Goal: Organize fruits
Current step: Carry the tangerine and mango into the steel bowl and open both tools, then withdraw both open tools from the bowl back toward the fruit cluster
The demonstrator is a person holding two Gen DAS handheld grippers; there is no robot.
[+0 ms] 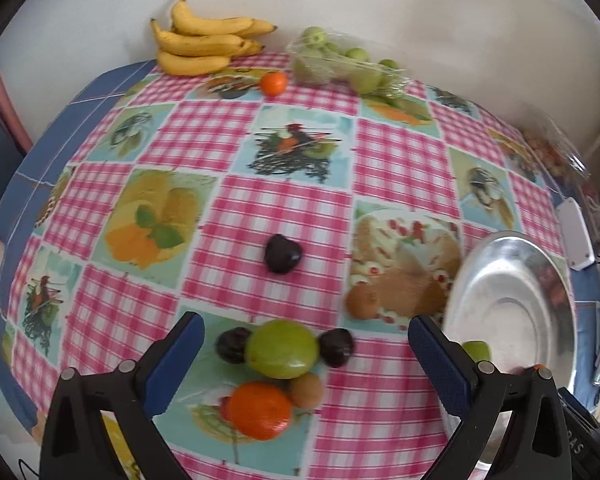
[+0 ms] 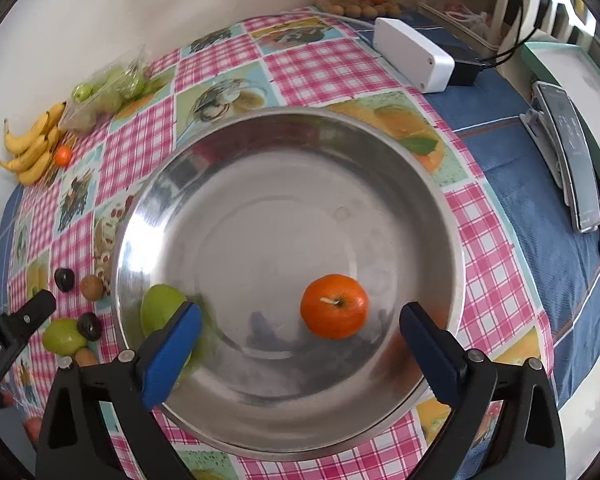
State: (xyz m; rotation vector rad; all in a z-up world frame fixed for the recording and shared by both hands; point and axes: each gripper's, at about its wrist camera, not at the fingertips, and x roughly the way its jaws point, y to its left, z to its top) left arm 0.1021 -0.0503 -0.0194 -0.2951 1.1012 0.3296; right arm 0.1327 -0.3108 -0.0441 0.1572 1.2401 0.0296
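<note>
The steel bowl [image 2: 236, 128] is the landmark here. Inside it, a mandarin [image 2: 334, 306] sits toward the near right of the floor, stem stub pointing up at the camera, and a green apple [image 2: 160, 308] lies against the near left wall, blurred and partly behind a finger pad. The right gripper [image 2: 300, 348] hangs over the bowl's near side with its jaws wide apart and nothing between them.

Just left of the bowl, on the checked tablecloth [image 1: 284, 208], waits a tight cluster: a larger green apple [image 1: 282, 349] flanked by two dark plums [image 1: 233, 345] [image 1: 337, 347], with a second mandarin [image 1: 259, 410] and a small brown fruit, perhaps a kiwi [image 1: 307, 390], touching on the near side. The left gripper [image 1: 306, 364] straddles this cluster, spread open and empty. Another plum [image 1: 283, 253] lies farther from the bowl, alone.

The likely trouble is the crowding: closing on the apple may catch a plum too, or nudge the round fruits rolling off toward the table edge. A hard drop into the bowl could also set the fruit inside rolling.

These fruits are nearly round, with no clear long axis; the cluster apple looks slightly wider than tall, its stem end not visible.
</note>
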